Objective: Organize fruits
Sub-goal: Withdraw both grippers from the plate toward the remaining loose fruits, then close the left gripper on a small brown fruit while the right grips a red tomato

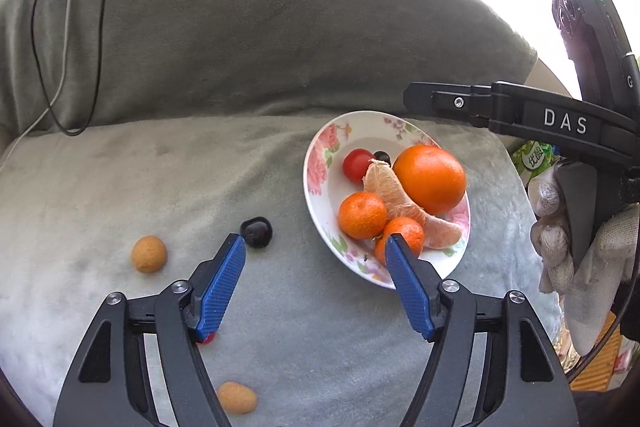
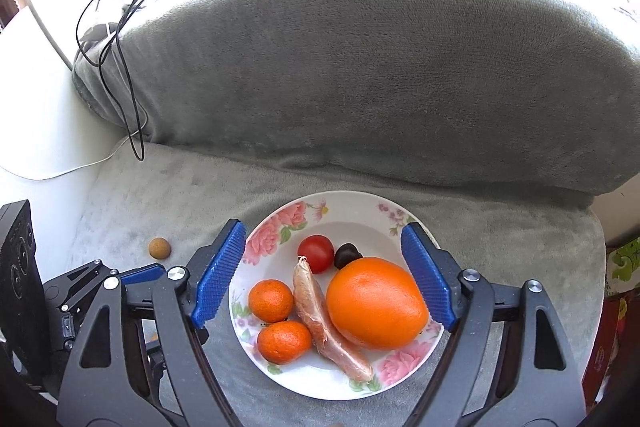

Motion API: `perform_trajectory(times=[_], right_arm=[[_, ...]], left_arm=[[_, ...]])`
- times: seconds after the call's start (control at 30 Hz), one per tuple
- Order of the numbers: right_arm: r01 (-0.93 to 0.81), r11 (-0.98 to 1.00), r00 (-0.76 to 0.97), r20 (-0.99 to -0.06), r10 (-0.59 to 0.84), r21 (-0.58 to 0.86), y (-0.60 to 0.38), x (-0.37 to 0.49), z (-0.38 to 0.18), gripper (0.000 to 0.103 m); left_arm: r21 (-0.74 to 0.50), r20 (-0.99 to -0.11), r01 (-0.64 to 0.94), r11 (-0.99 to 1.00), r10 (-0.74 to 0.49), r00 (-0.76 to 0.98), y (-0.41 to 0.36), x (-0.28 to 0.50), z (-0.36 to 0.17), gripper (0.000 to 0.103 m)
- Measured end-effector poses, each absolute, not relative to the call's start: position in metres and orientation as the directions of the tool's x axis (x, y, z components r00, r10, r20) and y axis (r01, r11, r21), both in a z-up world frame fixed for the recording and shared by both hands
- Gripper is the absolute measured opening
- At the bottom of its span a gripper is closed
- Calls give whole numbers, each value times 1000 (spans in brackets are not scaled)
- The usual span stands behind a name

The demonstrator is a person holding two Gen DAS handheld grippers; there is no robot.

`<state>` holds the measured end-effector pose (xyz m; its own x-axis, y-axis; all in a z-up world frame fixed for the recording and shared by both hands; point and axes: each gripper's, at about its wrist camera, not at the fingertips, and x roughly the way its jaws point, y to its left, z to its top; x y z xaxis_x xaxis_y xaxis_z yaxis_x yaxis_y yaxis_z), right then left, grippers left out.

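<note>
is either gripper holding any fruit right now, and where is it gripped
Nothing is held. The left gripper has open jaws above the cloth near the dark cherry; the right gripper is open over the plate.

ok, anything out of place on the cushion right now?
Yes: a dark cherry and two tan longans lie loose on the grey blanket, off the floral plate that holds the other fruit. A red bit shows under the left gripper finger.
</note>
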<state>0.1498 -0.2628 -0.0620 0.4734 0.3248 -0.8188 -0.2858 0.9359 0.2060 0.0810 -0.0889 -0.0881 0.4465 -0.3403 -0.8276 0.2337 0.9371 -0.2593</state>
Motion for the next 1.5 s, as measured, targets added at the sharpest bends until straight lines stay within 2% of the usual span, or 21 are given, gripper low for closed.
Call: perform_trajectory(times=[0.3,0.37,0.43,0.67,0.93,1.03,1.2,1.27,1.33,1.5], right_arm=[[-304,921,504,-779,374,245,-251,135,-49,83],[-329,915,502,-778,378,233,-242,132,-46,90],[-356,907,498,-776,387,224,-233,127,-44,92],[-395,896,406,-836,370,205,-202,120,-54,92],[-433,865,327,-850,412,253,-177,116,-64,92],[-455,847,289,-854,433,275,-165,116,-68,92],[-514,799,185,-870,458,311,-138,113,-82,76],[-535,780,142,-876,461,324,-128,110,-90,65],[-549,765,97,-884,458,336,-119,106,-99,58],[-547,748,14,-889,458,376,-107,99,-119,53]], left_arm=[[-260,-844,166,951,-307,440,-45,49,-95,72],[-255,-848,159,954,-300,436,-39,42,-98,72],[-249,-854,151,957,-290,432,-32,36,-100,72],[-271,-857,111,956,-293,425,-16,15,-105,72],[-298,-854,95,950,-310,419,-1,-1,-108,70],[-316,-851,97,944,-328,410,0,-6,-111,65],[-335,-848,108,936,-350,398,-4,-10,-118,53],[-339,-848,106,935,-352,396,-5,-9,-122,46],[-360,-843,102,928,-370,390,-5,-9,-125,41],[-378,-836,126,917,-397,379,-13,-6,-128,41]])
